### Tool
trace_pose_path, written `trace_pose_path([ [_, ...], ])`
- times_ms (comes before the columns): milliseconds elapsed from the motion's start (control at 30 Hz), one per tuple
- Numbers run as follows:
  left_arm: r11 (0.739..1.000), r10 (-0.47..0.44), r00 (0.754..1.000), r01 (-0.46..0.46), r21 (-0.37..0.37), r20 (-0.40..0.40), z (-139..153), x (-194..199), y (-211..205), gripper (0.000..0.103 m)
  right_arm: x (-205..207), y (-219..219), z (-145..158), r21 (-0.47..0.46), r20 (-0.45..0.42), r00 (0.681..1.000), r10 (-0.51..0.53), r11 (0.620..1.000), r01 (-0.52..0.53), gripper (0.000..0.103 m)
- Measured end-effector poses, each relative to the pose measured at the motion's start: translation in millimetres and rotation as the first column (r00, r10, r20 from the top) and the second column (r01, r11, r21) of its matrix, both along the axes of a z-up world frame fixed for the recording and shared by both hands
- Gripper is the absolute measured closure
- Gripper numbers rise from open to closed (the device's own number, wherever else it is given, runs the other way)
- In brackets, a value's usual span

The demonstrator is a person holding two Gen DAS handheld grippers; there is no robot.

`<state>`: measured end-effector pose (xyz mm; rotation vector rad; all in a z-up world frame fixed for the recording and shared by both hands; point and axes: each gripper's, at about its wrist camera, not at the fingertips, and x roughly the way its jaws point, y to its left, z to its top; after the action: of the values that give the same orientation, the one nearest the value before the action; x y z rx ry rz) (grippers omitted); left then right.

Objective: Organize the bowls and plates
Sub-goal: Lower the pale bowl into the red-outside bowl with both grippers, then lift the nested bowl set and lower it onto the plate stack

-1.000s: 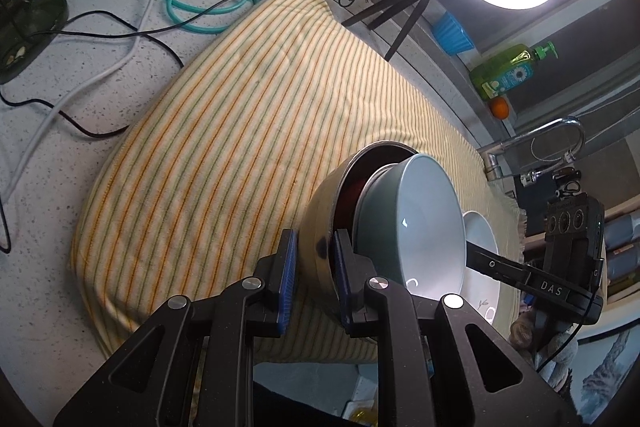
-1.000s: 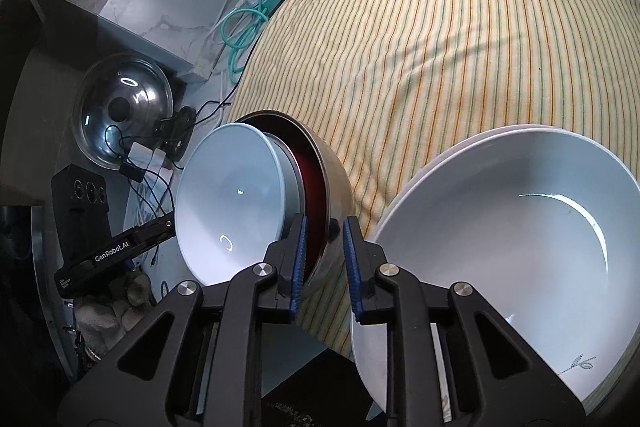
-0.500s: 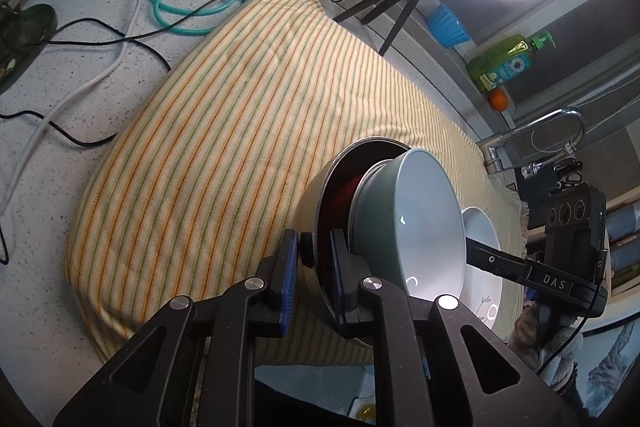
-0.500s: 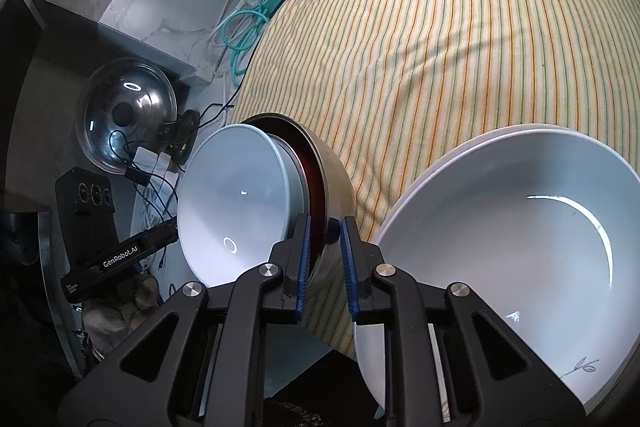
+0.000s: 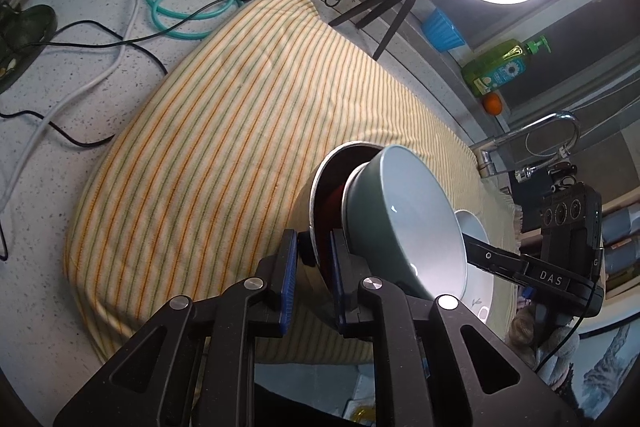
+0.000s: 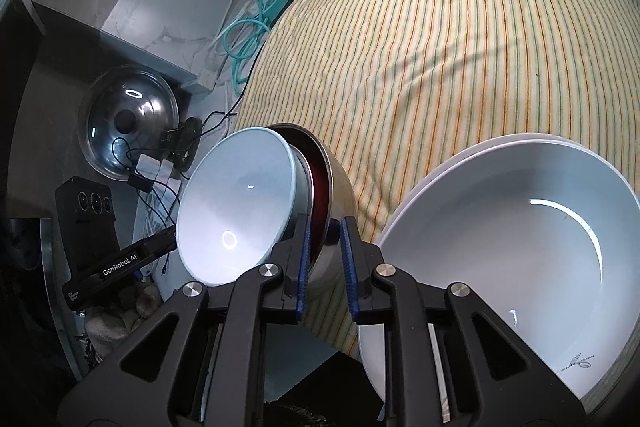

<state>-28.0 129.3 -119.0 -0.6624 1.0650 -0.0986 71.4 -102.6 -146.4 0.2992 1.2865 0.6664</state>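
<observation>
- striped cloth point(image 5: 224, 155) spread over the speckled counter point(image 5: 80, 75)
- white plates point(image 6: 520, 243) stacked at the cloth's near edge
- steel bowl point(image 5: 310, 199), red inside, tipped on its side, lifted above the cloth
- teal bowl point(image 5: 408, 227) nested in it
- left gripper point(image 5: 311, 269) and right gripper point(image 6: 324, 259): jaws of each narrow, pinching the steel bowl's rim

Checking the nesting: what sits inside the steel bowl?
A blue-green bowl nests tilted inside the steel bowl; red lining shows behind it. The steel bowl's bottom is hidden.
</observation>
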Motion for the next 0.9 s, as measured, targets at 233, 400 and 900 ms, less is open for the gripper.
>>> trace_pose_path([
  [233, 0.999, -0.020, 1.000, 0.020, 0.028, 0.000, -2.3, 5.0, -7.5, 0.091, 1.1, -3.5, -1.6, -0.017, 0.010, 1.000, -0.003, 1.000, 0.003, 0.086],
  [400, 0.999, -0.025, 1.000, 0.025, 0.030, 0.002, -1.1, 4.5, -9.1, 0.091, 0.2, -5.5, -2.4, -0.010, 0.013, 1.000, -0.011, 1.000, 0.011, 0.086],
  [900, 0.998, -0.038, 0.994, 0.034, 0.045, 0.098, 43.4, 9.6, -18.0, 0.091, -4.0, -21.3, 44.3, 0.044, 0.099, 0.995, -0.031, 0.999, 0.027, 0.086],
])
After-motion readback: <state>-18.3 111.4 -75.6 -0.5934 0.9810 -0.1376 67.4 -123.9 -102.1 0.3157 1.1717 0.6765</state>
